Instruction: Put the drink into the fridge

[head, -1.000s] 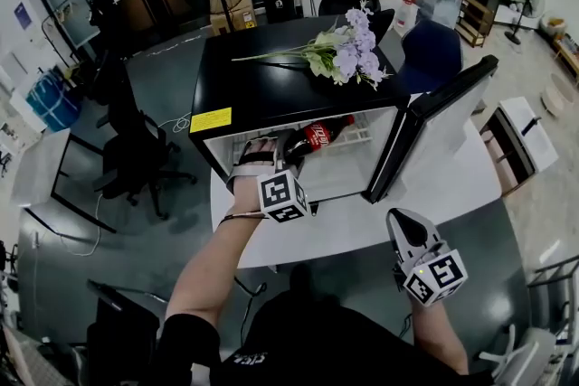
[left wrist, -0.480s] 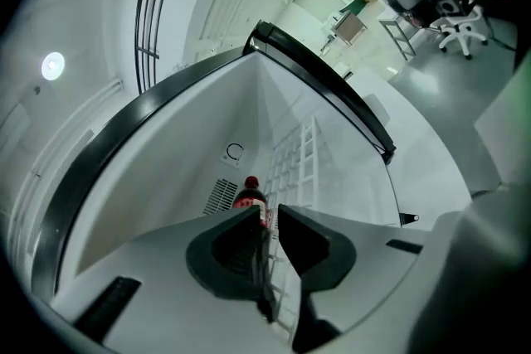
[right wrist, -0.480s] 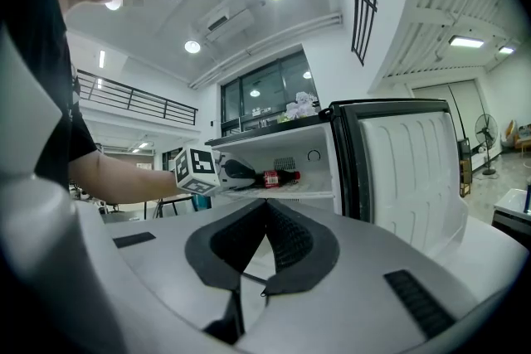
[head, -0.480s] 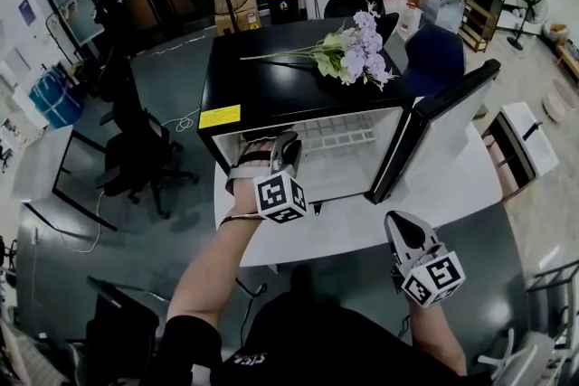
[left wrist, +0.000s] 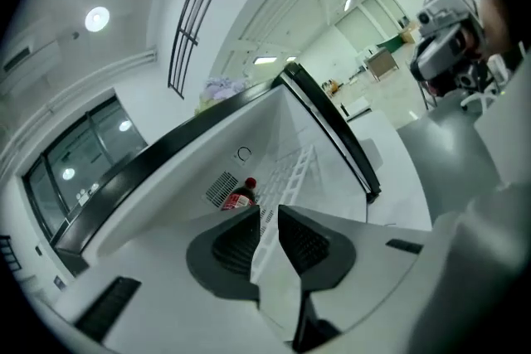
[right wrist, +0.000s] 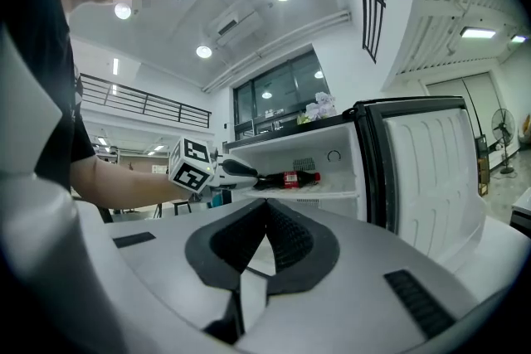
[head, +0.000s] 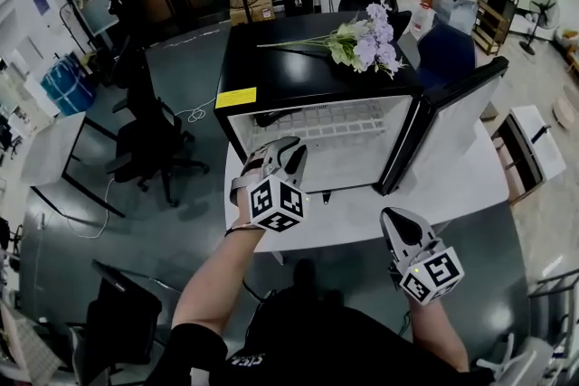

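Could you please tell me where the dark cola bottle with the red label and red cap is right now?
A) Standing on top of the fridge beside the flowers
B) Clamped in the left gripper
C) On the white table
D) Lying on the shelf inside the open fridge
D: the dark cola bottle with the red label lies on its side on the shelf inside the open black mini fridge, and the left gripper holds nothing.

From my end the white bench [head: 470,185] is carrying the mini fridge [head: 308,77], door hanging open. The cola bottle [right wrist: 290,177] lies on its side on the fridge's wire shelf [head: 336,115], and a bunch of purple flowers [head: 364,45] sits on the fridge top
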A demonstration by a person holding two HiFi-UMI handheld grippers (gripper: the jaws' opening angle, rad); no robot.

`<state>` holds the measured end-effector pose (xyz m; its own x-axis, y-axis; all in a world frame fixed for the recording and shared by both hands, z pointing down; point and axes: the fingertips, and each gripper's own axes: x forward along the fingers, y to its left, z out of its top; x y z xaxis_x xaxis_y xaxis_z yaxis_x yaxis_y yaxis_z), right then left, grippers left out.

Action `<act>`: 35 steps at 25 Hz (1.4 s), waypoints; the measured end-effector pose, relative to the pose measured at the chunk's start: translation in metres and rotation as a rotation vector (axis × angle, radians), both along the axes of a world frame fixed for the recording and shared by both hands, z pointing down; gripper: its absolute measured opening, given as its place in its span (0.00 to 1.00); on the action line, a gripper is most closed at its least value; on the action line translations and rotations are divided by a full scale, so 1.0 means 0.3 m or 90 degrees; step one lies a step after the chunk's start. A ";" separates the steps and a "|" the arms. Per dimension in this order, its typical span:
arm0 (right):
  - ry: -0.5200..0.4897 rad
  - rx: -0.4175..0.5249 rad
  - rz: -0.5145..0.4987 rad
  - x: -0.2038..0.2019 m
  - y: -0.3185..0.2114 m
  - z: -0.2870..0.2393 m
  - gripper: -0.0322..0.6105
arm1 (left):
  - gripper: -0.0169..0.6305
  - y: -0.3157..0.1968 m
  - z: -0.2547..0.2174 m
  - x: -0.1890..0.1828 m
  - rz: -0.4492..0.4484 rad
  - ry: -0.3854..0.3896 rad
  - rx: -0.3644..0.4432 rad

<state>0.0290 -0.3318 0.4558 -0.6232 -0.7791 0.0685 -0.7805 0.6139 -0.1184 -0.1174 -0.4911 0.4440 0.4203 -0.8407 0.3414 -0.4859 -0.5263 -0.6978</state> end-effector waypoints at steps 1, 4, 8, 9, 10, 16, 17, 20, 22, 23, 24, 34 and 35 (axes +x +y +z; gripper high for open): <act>0.001 0.003 -0.006 -0.011 0.008 -0.005 0.07 | 0.15 0.025 -0.008 -0.008 -0.002 0.018 -0.006; -0.001 0.016 -0.017 -0.040 0.034 -0.029 0.07 | 0.15 0.098 -0.021 -0.033 -0.003 0.075 -0.032; -0.006 0.040 -0.026 -0.087 0.057 -0.074 0.07 | 0.15 0.184 -0.037 -0.079 0.000 0.163 -0.069; -0.008 0.045 -0.028 -0.102 0.059 -0.083 0.07 | 0.15 0.205 -0.038 -0.092 0.001 0.187 -0.079; -0.009 0.050 -0.031 -0.119 0.061 -0.092 0.07 | 0.15 0.227 -0.040 -0.105 0.005 0.213 -0.090; -0.027 0.090 -0.048 -0.278 0.101 -0.165 0.07 | 0.22 0.382 -0.080 -0.213 0.049 0.360 -0.158; -0.029 0.092 -0.053 -0.312 0.112 -0.175 0.07 | 0.22 0.409 -0.092 -0.240 0.054 0.372 -0.158; -0.029 0.083 -0.065 -0.408 0.145 -0.190 0.07 | 0.23 0.488 -0.124 -0.318 0.068 0.404 -0.156; -0.034 0.073 -0.063 -0.459 0.173 -0.195 0.07 | 0.21 0.542 -0.139 -0.364 0.082 0.422 -0.156; -0.039 0.068 -0.060 -0.481 0.192 -0.198 0.07 | 0.20 0.567 -0.146 -0.386 0.088 0.429 -0.154; -0.044 0.063 -0.058 -0.500 0.212 -0.201 0.07 | 0.19 0.589 -0.155 -0.406 0.093 0.438 -0.149; 0.016 0.043 -0.010 -0.511 0.391 -0.202 0.07 | 0.19 0.703 -0.183 -0.450 0.152 0.511 -0.133; 0.021 0.046 -0.003 -0.502 0.397 -0.209 0.07 | 0.19 0.708 -0.184 -0.449 0.156 0.520 -0.138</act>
<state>-0.1214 -0.2126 0.3931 -0.6250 -0.7799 0.0327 -0.7804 0.6234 -0.0485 -0.2520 -0.2786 0.3888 0.7631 -0.6463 -0.0036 -0.6456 -0.7618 -0.0533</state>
